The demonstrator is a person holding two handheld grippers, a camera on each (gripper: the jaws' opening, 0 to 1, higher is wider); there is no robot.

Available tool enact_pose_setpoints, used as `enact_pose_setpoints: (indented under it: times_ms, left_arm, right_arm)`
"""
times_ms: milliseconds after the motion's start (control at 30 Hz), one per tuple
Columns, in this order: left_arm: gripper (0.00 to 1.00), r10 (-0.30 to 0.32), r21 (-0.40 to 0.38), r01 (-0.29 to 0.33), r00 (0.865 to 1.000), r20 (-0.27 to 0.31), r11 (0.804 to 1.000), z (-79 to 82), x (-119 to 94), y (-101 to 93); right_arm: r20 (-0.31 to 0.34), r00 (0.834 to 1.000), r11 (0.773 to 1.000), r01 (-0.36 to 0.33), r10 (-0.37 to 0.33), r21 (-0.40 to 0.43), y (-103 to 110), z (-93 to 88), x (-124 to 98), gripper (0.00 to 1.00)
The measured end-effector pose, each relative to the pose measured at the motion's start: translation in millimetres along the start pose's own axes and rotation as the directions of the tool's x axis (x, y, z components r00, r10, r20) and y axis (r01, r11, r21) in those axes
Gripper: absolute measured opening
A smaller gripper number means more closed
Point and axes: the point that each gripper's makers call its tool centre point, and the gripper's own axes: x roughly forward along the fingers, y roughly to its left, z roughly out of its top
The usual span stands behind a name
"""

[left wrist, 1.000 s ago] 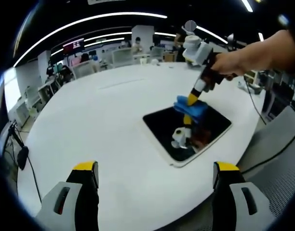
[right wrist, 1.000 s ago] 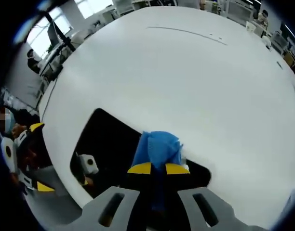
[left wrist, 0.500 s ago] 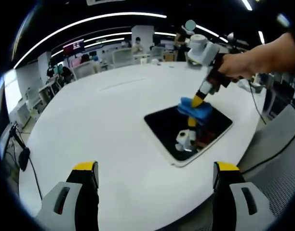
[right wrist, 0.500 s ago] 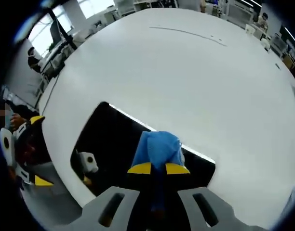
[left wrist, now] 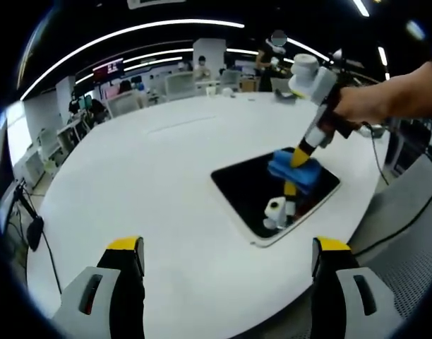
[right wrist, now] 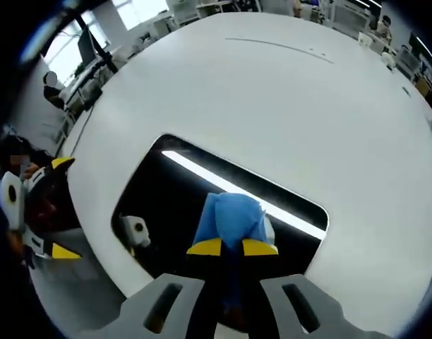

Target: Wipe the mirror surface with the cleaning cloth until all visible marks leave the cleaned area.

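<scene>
Dark mirror [left wrist: 262, 194] [right wrist: 202, 191], white-rimmed, lies flat on the white table; a bunched blue cloth [left wrist: 295, 167] [right wrist: 230, 219] rests on its glass

I was working in a large open-plan office: beyond the far edge of my big round white table [left wrist: 152, 176] stood rows of desks [left wrist: 61, 134] with chairs [left wrist: 177, 83], long ceiling light strips [left wrist: 131, 32] ran overhead, and a wall screen [left wrist: 107, 68] glowed.
</scene>
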Motion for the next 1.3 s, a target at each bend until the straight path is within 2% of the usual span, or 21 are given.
enact_pose_setpoints:
  times_ms: [300,1300]
  left_arm:
    - [0.99,0.0,-0.003,0.001,1.0,0.003,1.0,0.3,-0.3,0.1]
    - [0.99,0.008,-0.008,-0.008,1.0,0.005,1.0,0.6,-0.4,1.7]
  right_arm:
    - [-0.004,1.0,0.999,-0.024,0.024,0.041,6.5,-12.2,-3.2,0.02]
    - [-0.01,0.997,0.997,-0.07,0.071,0.041,29.1,-55.8,-15.8,0.02]
